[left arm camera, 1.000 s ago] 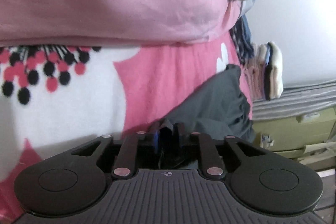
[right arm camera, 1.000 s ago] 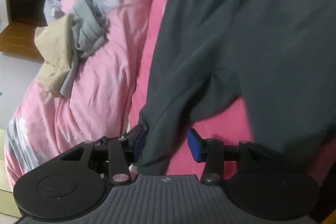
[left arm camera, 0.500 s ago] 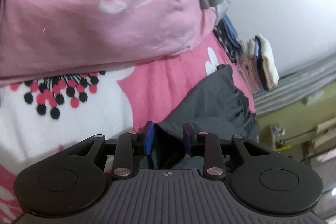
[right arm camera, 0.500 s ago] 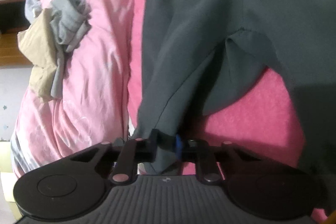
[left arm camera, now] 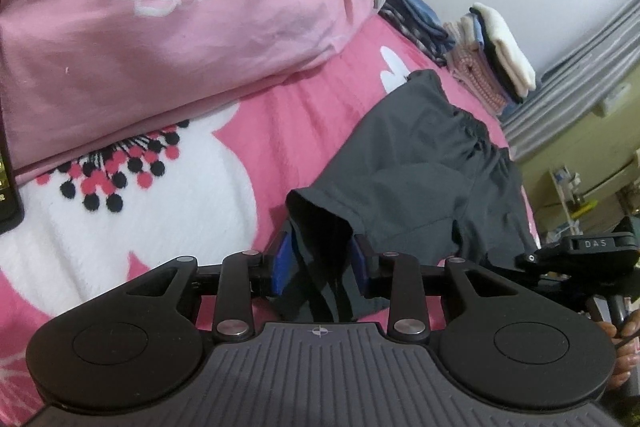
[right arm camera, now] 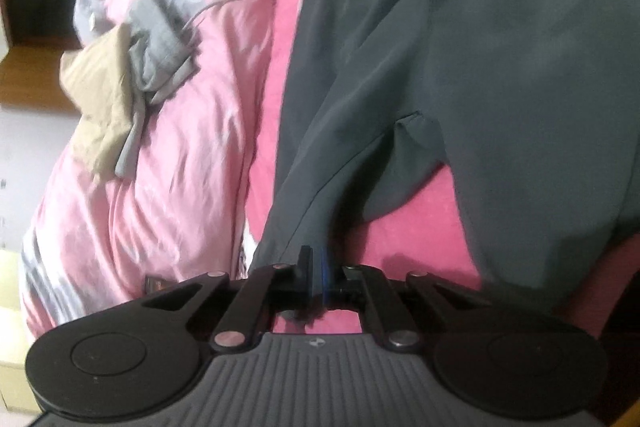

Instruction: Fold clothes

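Dark grey shorts lie on a pink flowered blanket, waistband at the far end. My left gripper holds a bunched leg hem between its blue pads, which stand partly apart with the cloth filling the gap and lifted off the blanket. In the right wrist view the shorts spread across the blanket, and my right gripper is shut on the edge of one leg. The right gripper's body shows at the right edge of the left wrist view.
A pink duvet is heaped along the far side, with grey clothes and a beige piece on top. Folded clothes are stacked at the bed's far end. A dark flat object sits at the left edge.
The right jaws closed from wide apart onto the shorts' leg edge. The left gripper rolled and rose, and its pads went from tight together to partly apart around the hem.
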The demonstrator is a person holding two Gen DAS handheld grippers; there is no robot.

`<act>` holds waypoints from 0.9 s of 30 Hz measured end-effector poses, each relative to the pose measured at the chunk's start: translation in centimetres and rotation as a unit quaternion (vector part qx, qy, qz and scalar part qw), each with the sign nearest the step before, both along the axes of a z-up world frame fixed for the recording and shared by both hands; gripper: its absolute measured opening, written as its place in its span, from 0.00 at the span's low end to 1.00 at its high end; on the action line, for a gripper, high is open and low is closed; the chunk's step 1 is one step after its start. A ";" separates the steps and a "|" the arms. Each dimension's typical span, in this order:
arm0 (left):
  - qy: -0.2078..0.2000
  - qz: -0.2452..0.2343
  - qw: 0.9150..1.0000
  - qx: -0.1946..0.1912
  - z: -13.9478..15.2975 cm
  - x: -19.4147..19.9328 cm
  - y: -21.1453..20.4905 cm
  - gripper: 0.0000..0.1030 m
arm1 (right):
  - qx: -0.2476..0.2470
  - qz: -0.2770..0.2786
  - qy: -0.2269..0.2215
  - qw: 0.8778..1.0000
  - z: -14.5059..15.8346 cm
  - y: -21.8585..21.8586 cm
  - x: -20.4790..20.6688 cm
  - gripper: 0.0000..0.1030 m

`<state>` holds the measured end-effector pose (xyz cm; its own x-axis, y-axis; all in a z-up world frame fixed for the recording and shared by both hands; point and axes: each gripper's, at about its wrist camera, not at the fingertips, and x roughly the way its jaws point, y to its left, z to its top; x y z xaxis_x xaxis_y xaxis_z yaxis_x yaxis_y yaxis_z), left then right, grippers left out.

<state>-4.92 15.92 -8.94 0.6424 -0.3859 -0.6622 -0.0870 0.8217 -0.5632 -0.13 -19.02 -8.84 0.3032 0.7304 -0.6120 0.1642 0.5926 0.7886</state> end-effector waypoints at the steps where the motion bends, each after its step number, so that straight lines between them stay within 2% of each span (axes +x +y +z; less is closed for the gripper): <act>1: -0.002 -0.001 1.000 0.001 0.1 -0.1 0.0 0.31 | 0.002 0.008 -0.002 1.000 0.2 0.1 0.0 0.06; 3: -0.006 -0.008 1.000 0.006 0.5 -0.4 -0.2 0.32 | -0.006 0.033 -0.017 0.999 0.5 1.0 0.3 0.08; 5: -0.006 -0.011 1.000 0.011 0.6 -0.5 -0.4 0.33 | -0.046 0.077 -0.060 0.994 1.6 2.5 0.5 0.09; 7: 0.000 -0.010 1.000 0.014 0.5 -0.5 -0.4 0.33 | -0.118 0.152 -0.142 0.971 3.4 5.1 -0.1 0.13; 9: 0.007 -0.005 1.000 0.016 0.3 -0.4 -0.3 0.33 | -0.185 0.224 -0.225 0.930 5.0 7.7 -1.0 0.26; 11: 0.014 0.001 1.000 0.021 0.2 -0.3 -0.1 0.33 | -0.241 0.289 -0.303 0.875 6.1 9.6 -2.5 0.36; 13: 0.023 0.007 0.999 0.027 0.2 -0.3 0.1 0.33 | -0.276 0.344 -0.367 0.819 6.3 11.0 -4.3 0.39; 15: 0.035 0.012 0.999 0.035 0.3 -0.2 0.4 0.33 | -0.298 0.396 -0.420 0.760 6.1 12.7 -6.0 0.45; 18: 0.055 0.024 0.997 0.045 0.4 -0.3 1.1 0.33 | -0.329 0.451 -0.475 0.680 4.5 14.3 -8.4 0.50; 20: 0.064 0.031 0.996 0.049 0.5 -0.2 1.5 0.33 | -0.341 0.472 -0.498 0.642 3.6 15.3 -9.3 0.50; 21: 0.069 0.034 0.996 0.050 0.5 -0.1 1.6 0.33 | -0.346 0.480 -0.505 0.628 3.1 15.9 -9.5 0.49; 27: 0.084 0.037 0.994 0.056 0.1 0.5 1.6 0.33 | -0.366 0.508 -0.520 0.582 0.7 18.0 -9.6 0.47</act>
<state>-4.41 17.53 -8.81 0.5437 -0.2595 -0.7981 -0.2350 0.8659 -0.4417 -9.71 -1.01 -8.18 0.4271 0.5153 -0.7430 -0.9033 0.2075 -0.3754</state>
